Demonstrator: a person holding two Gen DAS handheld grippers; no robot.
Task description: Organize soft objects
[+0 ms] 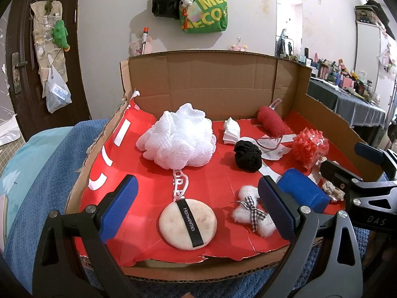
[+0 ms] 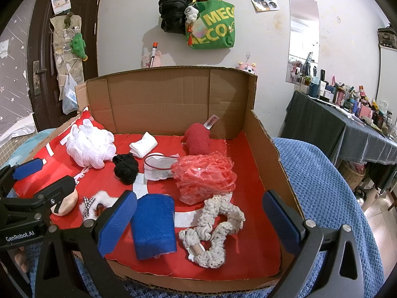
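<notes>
Hovering tools [image 1: 197, 203] [image 2: 198, 221], box rim [image 2: 198, 284] below.

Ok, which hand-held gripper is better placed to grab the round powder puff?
Left. The left hand-held gripper is open with the powder puff lying between its fingers; the right hand-held gripper faces the blue cloth.

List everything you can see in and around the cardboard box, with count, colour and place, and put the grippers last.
cardboard box: one, brown with red lining, on a blue blanket
bath pouf: one, white, back left
folded sock: one, white, back centre
yarn ball: one, black, centre
fuzzy roll: one, red, back right
plastic bag: one, red, right
powder puff: one, beige, black strap, front left
fluffy bow: one, white, checked ribbon, front centre
blue towel: one, front
crochet scrunchies: cream, front right, count unclear
left gripper: fingers open, over the puff
right gripper: fingers open, front right
</notes>
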